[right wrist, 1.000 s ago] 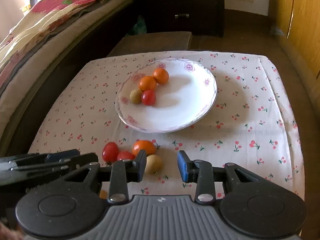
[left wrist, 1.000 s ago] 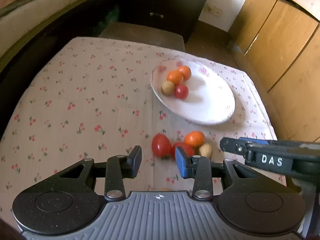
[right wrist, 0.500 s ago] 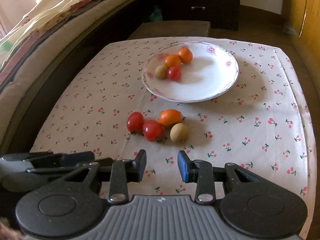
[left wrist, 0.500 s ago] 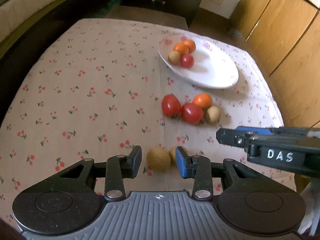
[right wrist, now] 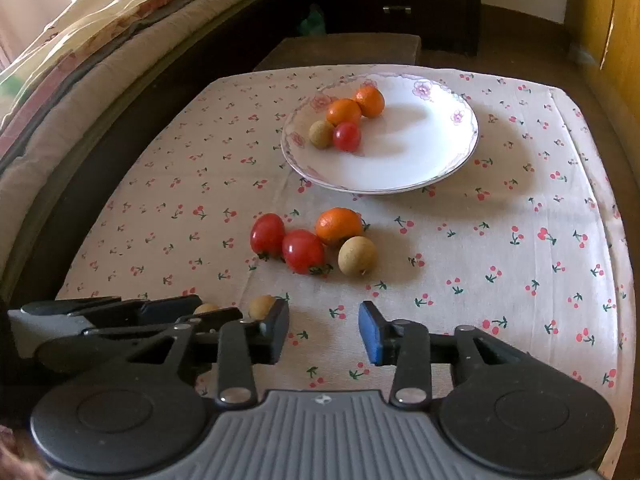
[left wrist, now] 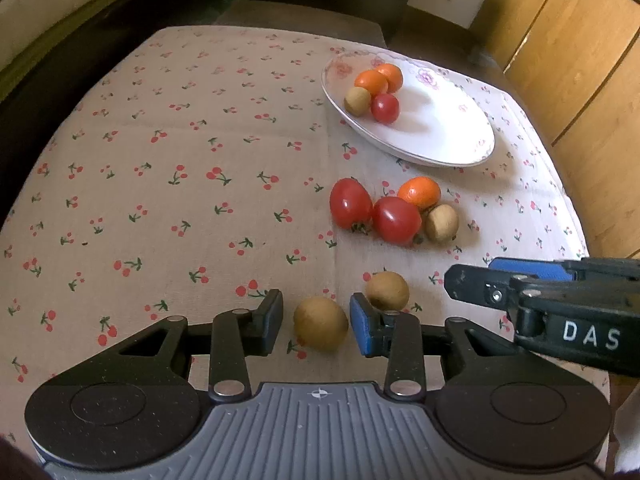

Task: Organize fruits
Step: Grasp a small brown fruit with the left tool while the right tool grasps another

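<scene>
We see our left gripper [left wrist: 316,322] spread apart around a brown longan [left wrist: 320,328] on the cloth-covered counter [left wrist: 160,200], pads not touching it. Our right gripper [right wrist: 324,332] hangs apart, empty. More fruit sits on the plate [right wrist: 420,168].

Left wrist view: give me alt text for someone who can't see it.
The open left gripper straddles a brown fruit on the cherry-print tablecloth, without touching it. A second brown fruit lies just beyond; further off, four fruits cluster before a white plate holding four more. The right gripper enters from the right.
</scene>
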Tool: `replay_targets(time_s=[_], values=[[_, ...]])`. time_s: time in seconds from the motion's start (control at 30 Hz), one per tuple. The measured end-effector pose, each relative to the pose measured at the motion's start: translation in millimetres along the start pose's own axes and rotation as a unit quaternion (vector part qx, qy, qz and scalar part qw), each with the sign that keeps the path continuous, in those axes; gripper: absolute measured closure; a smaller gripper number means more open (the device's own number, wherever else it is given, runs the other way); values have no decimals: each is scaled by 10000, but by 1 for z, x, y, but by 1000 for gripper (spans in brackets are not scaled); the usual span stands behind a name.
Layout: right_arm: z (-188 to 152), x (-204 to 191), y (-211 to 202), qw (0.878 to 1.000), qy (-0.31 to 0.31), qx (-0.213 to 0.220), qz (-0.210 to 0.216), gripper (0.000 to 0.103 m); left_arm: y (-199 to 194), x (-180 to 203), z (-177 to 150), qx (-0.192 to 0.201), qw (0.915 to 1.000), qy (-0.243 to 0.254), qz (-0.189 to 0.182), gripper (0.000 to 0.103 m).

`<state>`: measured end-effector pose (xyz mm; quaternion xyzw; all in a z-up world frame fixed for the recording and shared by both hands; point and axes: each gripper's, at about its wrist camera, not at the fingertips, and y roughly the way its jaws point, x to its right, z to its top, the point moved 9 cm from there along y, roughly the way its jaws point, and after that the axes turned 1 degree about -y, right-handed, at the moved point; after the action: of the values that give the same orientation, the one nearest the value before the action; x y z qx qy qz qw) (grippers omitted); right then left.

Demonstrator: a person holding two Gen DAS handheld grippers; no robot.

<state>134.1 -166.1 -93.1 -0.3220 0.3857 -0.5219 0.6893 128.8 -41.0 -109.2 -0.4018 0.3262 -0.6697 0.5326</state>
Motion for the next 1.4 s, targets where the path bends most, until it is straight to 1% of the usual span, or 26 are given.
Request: replay_targets(time_s=[0.03, 0.1, 0.17, 0.23, 0.43, 0.67, 0.8, 0.9, 1.0, 1.07, 1.2, 1.4], values=[[0, -1, 0, 10000, -5, -7, -1, 62, -1, -1, -1, -2, 10000, 12, -10, 60], [0, -3, 1, 10000, -24, -14, 15, 62, -3, -2, -1, 1, 9999, -46, -92, 65], [1, -5, 3, 10000, -46, -24, 28, 61, -6, -4, 0, 44, 9999, -70, -87, 66], [1, -8, 6, 10000, -74, -50, 21, 61, -10, -8, 1, 99, 9999, -63, -22, 66], [4, -23, 15, 9997, -205, -98, 86, 61, -19, -17, 1, 155, 9997, -155, -86, 66], [2, -37, 35, 9987, -409, -283, 132, 61, -19, -30, -2, 104, 9997, -206, 5, 66], [-1, -42, 44, 9976, -562, -387, 78, 61, -18, -34, -4, 62, 9998, -198, 55, 66], [-1, -43, 44, 9968, -711, -354, -4, 66, -15, -34, -5, 24, 9998, -202, 48, 65], [-2, -44, 43, 9964, -778, -344, 10, 70, -13, -32, -6, 8, 9999, -150, 81, 64], [-2, -46, 43, 9954, -897, -317, -63, 77, -13, -31, -6, 17, 9999, -110, 108, 64], [-3, -52, 41, 9928, -1170, -214, -167, 77, -14, -31, -8, 13, 9999, -89, 134, 65], [1, -46, 29, 9942, -1064, -103, -141, 77, -15, -28, -8, 20, 9999, -114, 84, 65]])
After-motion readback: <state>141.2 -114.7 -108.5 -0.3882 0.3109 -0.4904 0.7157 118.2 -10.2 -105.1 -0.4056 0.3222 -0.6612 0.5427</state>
